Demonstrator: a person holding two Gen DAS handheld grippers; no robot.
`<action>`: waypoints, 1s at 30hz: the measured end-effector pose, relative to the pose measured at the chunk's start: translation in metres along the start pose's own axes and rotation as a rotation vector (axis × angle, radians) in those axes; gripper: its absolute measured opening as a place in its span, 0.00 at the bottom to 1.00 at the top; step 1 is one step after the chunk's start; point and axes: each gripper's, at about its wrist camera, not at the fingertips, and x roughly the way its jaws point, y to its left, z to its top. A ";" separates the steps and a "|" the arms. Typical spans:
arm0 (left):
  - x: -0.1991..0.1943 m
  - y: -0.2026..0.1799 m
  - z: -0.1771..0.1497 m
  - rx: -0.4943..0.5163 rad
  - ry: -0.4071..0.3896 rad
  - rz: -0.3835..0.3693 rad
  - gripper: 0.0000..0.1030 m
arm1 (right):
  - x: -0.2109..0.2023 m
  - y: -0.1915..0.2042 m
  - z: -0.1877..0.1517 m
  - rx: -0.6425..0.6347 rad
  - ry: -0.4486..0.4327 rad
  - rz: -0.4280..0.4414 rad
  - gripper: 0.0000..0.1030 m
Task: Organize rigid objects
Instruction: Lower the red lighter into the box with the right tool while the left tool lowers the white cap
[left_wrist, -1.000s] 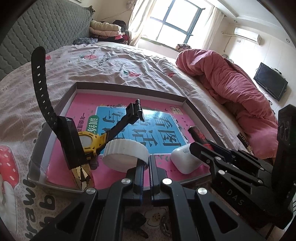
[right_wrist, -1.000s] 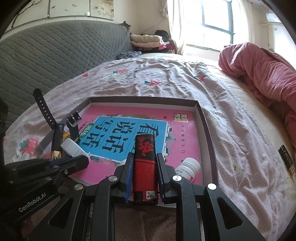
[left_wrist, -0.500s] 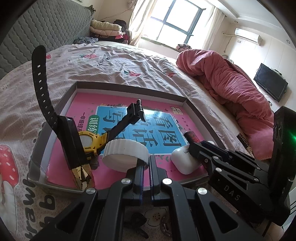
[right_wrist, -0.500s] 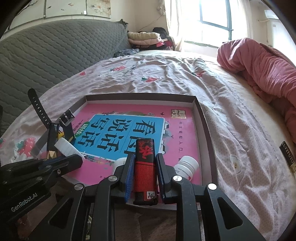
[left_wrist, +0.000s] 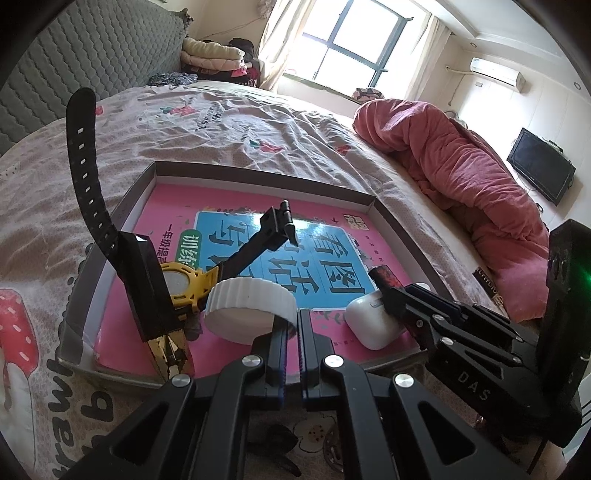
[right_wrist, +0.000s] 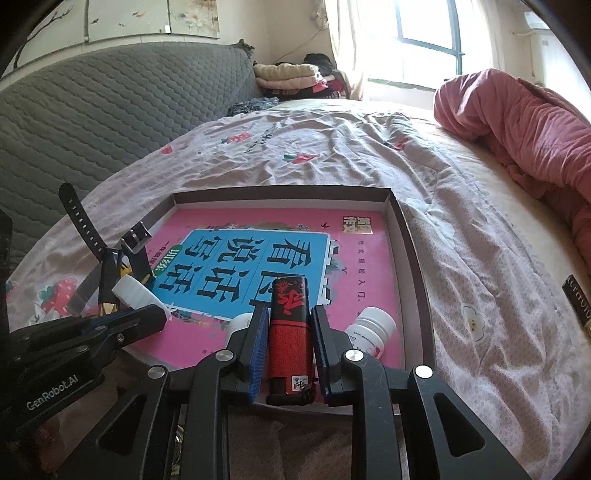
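My left gripper (left_wrist: 291, 328) is shut tight, angled downward; my right gripper (right_wrist: 290, 325) (angled down likewise) clamps a red-and-black lighter (right_wrist: 289, 325) between its fingers.

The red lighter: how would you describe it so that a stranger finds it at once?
On the bed lies a shallow tray with a pink book inside. At its near edge, the right gripper grips the red lighter: the only red-and-black item, beside a white bottle.

A red-and-black lighter (right_wrist: 289, 328) is clamped between the right gripper (right_wrist: 290, 332) fingers above the tray (right_wrist: 413, 254); a white bottle (right_wrist: 369, 330) is seen at three o'clock.
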 end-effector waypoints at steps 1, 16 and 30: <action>0.000 0.000 0.000 0.003 0.002 -0.003 0.05 | -0.001 0.000 0.000 0.000 -0.002 0.002 0.25; 0.006 -0.005 0.003 0.024 0.014 -0.003 0.06 | -0.007 -0.001 -0.001 0.006 -0.017 0.011 0.28; 0.001 0.003 0.002 -0.014 0.007 0.028 0.06 | -0.007 -0.005 -0.001 0.021 -0.020 0.004 0.29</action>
